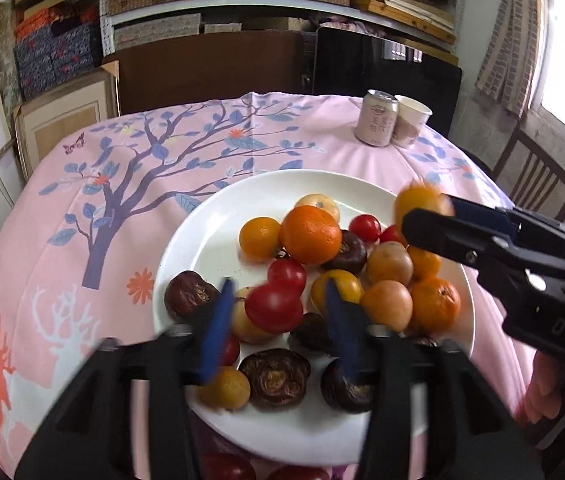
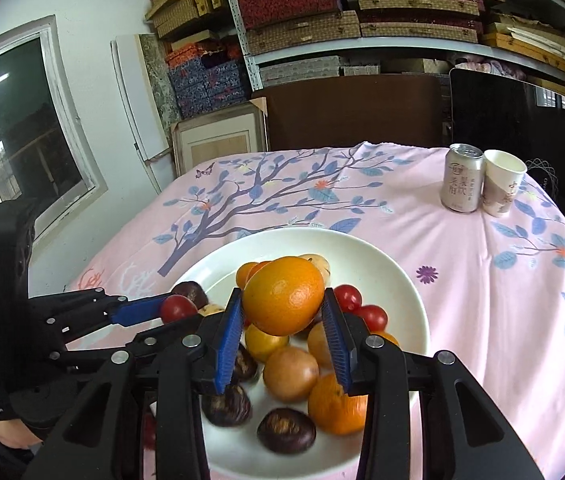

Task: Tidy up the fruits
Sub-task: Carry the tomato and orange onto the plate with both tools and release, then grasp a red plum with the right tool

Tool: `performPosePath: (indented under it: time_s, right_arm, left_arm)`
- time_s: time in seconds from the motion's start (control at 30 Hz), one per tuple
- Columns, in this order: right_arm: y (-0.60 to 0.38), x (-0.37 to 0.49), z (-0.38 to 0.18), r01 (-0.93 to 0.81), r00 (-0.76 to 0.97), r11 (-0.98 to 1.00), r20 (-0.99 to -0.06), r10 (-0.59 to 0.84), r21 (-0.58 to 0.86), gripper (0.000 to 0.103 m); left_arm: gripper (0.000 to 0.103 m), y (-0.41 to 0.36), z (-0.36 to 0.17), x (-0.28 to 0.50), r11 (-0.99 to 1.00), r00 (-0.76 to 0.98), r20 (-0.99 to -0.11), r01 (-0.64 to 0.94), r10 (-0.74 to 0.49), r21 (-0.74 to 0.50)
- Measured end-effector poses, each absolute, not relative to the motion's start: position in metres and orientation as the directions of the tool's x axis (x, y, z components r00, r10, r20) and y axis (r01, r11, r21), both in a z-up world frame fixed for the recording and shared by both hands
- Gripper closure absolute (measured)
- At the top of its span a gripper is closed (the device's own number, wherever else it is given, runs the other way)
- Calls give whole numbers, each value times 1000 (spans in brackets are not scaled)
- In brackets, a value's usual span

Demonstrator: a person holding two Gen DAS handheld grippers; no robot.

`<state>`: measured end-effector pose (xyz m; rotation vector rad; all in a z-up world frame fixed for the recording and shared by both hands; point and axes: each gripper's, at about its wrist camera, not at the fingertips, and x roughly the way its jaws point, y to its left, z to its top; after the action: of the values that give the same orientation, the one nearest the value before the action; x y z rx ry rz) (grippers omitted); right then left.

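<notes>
A white plate [image 1: 186, 248] on the pink tablecloth holds several oranges, red tomatoes and dark brown fruits; it also shows in the right wrist view [image 2: 382, 264]. My left gripper [image 1: 278, 320] holds a red tomato [image 1: 273, 307] between its blue pads, just above the plate; the tomato shows in the right wrist view [image 2: 178, 307] too. My right gripper [image 2: 282, 320] is shut on an orange [image 2: 282, 295], lifted above the plate. In the left wrist view that gripper [image 1: 428, 206] enters from the right with the blurred orange [image 1: 416, 200].
A drink can [image 1: 376, 118] and a paper cup [image 1: 412, 120] stand at the table's far right; they also show in the right wrist view, can [image 2: 462, 178] and cup [image 2: 502, 188]. Shelves with boxes and a brown board stand behind the table. A chair [image 1: 538, 176] is at the right.
</notes>
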<state>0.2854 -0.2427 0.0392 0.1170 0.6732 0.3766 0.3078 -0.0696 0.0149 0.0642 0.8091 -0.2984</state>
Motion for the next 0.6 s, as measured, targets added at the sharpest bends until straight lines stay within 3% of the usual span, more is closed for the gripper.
performPosePath:
  time_s: [0.1, 0.23, 0.4, 0.6]
  right_arm:
    - [-246, 280, 35, -295, 725, 926, -577, 376, 233, 49]
    - [-259, 267, 34, -286, 719, 918, -572, 395, 276, 48]
    - [-262, 236, 24, -308, 694, 911, -589, 413, 276, 44]
    - [-217, 194, 0, -418, 589, 888, -687, 426, 192, 44]
  left_arm:
    - [37, -65, 15, 303, 958, 669, -705, 282, -235, -51]
    - [36, -54, 21, 274, 959, 701, -674, 282, -233, -39]
    - [15, -25, 25, 216, 960, 768, -608, 277, -201, 33]
    - [14, 24, 9, 201, 982, 771, -620, 189, -146, 5]
